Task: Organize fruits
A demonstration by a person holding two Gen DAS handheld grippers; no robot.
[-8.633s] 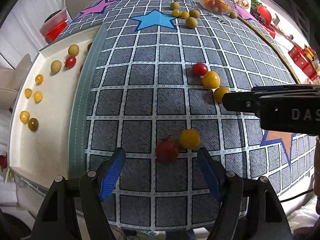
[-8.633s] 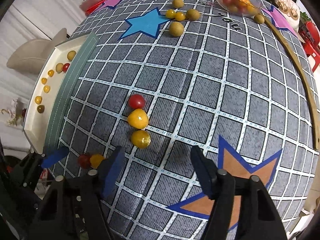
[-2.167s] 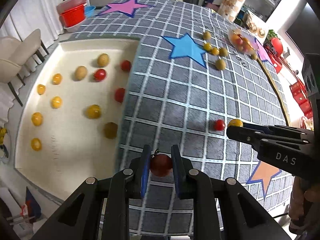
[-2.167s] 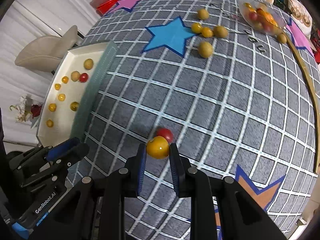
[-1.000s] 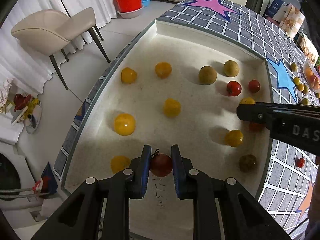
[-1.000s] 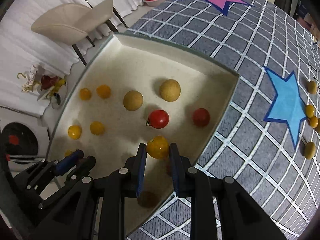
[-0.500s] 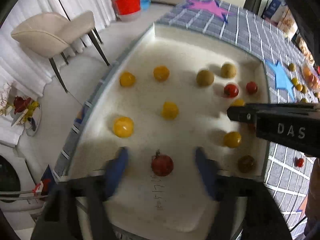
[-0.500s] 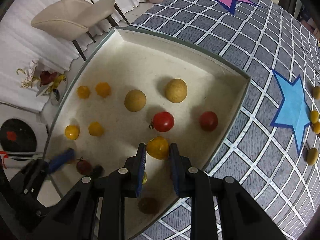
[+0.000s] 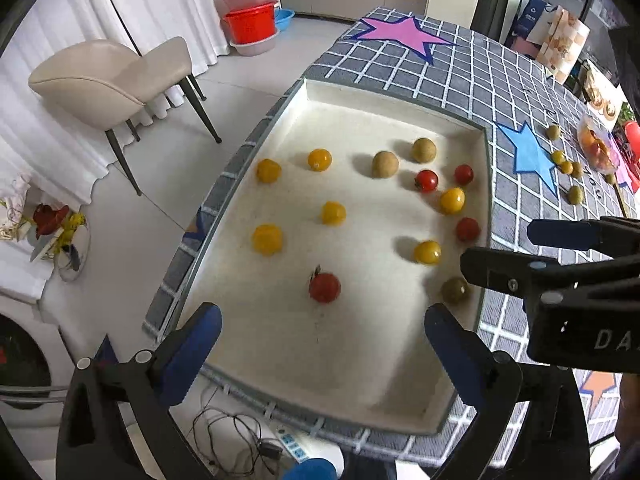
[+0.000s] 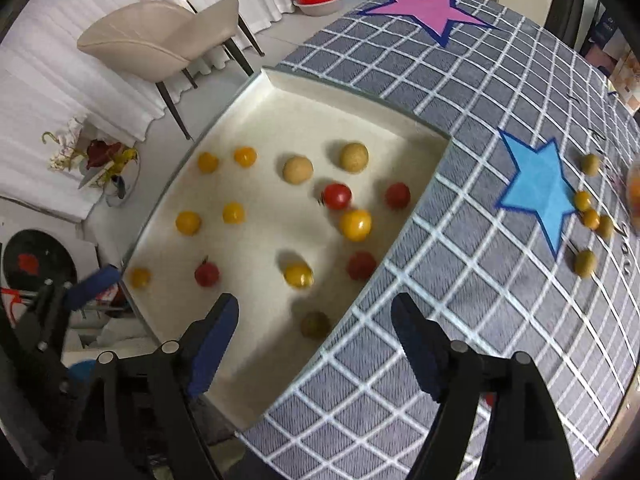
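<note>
A white tray [image 9: 360, 364] sunk into the checked table holds several yellow, red and brownish fruits. My left gripper [image 9: 320, 328] hangs above its near end, jaws opening wide. A stemmed red tomato [image 9: 324, 287] lies loose on the tray just beyond the blue pads. My right gripper [image 10: 314, 312] is over the tray's table-side edge, jaws opening too, and its pads press on nothing. A yellow tomato [image 10: 355, 224] rests free on the tray [image 10: 248, 360], beside a red one [image 10: 337, 195]. An olive fruit [image 10: 316, 324] lies below the gap.
Several greenish fruits [image 10: 585, 262] lie on the cloth by the blue star [image 10: 538, 192], and a clear bowl of fruit [image 9: 596, 144] stands beyond. Off the table's edge are a beige chair [image 9: 108, 76], red basins [image 9: 250, 26] and floor cables [image 9: 240, 436].
Both grippers opened and rose. The left let go of the red tomato and the right let go of the yellow tomato; both fruits now lie in the tray.
</note>
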